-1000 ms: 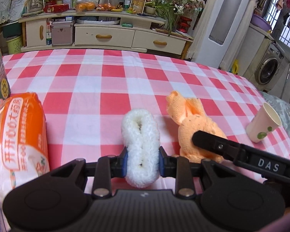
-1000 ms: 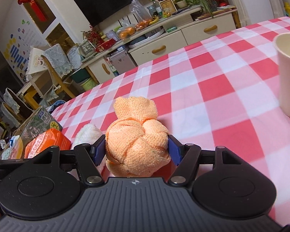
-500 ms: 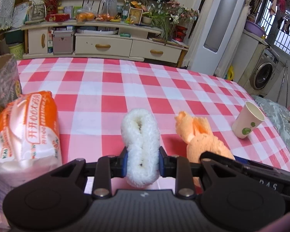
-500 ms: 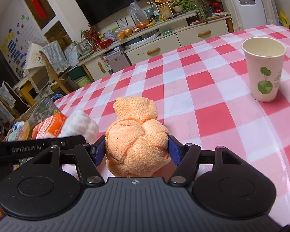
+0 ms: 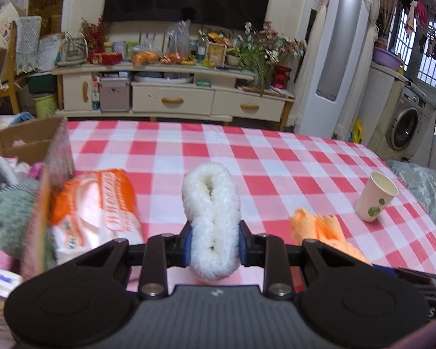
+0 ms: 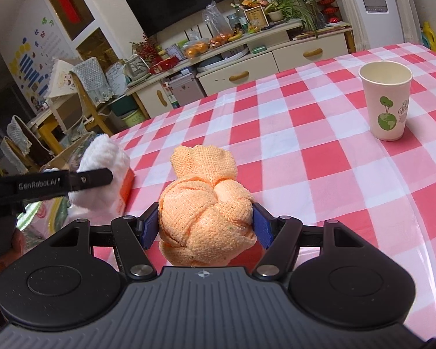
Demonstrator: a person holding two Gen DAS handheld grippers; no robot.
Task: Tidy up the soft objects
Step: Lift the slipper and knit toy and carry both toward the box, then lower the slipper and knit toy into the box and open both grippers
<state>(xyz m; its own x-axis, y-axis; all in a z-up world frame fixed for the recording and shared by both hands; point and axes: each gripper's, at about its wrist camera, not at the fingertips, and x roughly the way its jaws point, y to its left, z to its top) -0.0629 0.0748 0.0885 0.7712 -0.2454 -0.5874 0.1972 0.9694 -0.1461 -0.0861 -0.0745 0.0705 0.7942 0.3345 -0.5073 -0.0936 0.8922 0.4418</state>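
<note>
My left gripper [image 5: 215, 244] is shut on a fluffy white roll [image 5: 210, 218] and holds it above the checked table; the roll also shows in the right wrist view [image 6: 101, 168]. My right gripper [image 6: 205, 225] is shut on an orange knitted bundle [image 6: 206, 209], held above the table; the bundle shows at the lower right of the left wrist view [image 5: 322, 229]. A cardboard box [image 5: 23, 142] with soft toys inside stands at the left, a grey plush [image 5: 8, 209] showing in it.
An orange-and-white tissue pack [image 5: 96, 209] lies beside the box. A paper cup [image 5: 376, 200] stands at the right, also in the right wrist view [image 6: 388, 99]. The red-and-white tablecloth [image 5: 276, 168] covers the table. A cabinet [image 5: 171, 99] stands behind.
Both grippers have risen and pulled back with their loads. The box at the left has come into the left wrist view, and the cup looks farther away.
</note>
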